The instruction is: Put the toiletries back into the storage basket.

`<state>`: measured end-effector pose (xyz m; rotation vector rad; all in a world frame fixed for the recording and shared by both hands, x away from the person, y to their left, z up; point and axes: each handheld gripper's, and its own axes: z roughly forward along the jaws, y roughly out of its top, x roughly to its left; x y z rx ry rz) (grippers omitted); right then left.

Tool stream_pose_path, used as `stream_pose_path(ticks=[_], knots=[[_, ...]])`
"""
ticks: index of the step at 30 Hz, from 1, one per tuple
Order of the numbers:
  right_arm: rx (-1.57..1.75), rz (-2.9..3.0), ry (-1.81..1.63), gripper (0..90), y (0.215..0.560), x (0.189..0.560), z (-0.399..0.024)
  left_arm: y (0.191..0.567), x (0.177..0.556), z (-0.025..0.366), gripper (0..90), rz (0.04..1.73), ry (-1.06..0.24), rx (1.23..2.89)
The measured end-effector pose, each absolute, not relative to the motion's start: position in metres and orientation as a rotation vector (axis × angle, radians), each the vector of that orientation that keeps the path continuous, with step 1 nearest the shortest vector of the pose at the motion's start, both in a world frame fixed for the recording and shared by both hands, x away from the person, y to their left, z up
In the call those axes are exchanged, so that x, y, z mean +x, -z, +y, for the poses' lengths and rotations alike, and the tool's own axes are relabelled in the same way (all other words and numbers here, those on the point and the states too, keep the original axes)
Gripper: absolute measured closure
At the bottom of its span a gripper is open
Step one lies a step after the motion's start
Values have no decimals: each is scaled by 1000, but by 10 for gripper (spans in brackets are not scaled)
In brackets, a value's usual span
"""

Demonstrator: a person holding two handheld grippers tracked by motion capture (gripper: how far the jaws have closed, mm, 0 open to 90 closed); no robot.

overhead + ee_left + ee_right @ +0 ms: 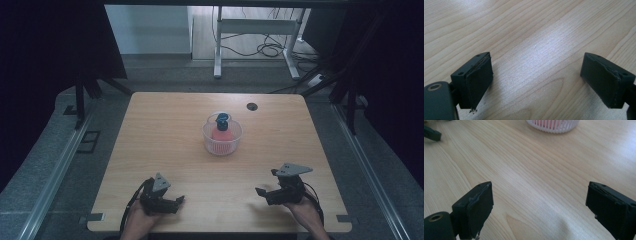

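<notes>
Both the left gripper (172, 201) and right gripper (266, 192) sit wide apart and empty, well short of the white basket (222, 143) holding a red bottle (220, 132); I'd approach slowly, level.

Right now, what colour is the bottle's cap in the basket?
Blue, on the cap; the high view shows it best.

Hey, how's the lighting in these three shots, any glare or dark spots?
High view: dim overall, the surroundings nearly black, the table evenly lit with the white basket clear. Left gripper view: a pale bluish glare streak across the wood between the open fingers. Right gripper view: glare at upper right, a soft shadow near the bottom, basket edge slightly blurred.
</notes>
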<state>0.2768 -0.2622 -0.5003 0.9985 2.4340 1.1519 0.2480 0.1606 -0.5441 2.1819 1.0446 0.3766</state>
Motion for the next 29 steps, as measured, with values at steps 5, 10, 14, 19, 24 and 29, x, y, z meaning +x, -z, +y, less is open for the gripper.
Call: stream_pose_path(ticks=[5, 10, 14, 19, 24, 29], knots=[[1014, 2443, -1115, 64, 510, 275, -265, 544, 248, 161, 105, 1045, -377, 2184], [1025, 2455, -1081, 50, 519, 273, -267, 544, 248, 161, 105, 1044, -378, 2185], [1028, 2467, -1049, 30, 526, 272, -268, 544, 248, 161, 105, 1043, -378, 2184], [1005, 2493, -991, 9, 536, 271, -267, 544, 248, 161, 105, 1043, -378, 2184], [1000, 2483, -1001, 0, 543, 270, -267, 544, 248, 161, 105, 1043, -378, 2183], [999, 2477, -1008, 0, 543, 269, -267, 544, 248, 160, 104, 1042, -378, 2183]])
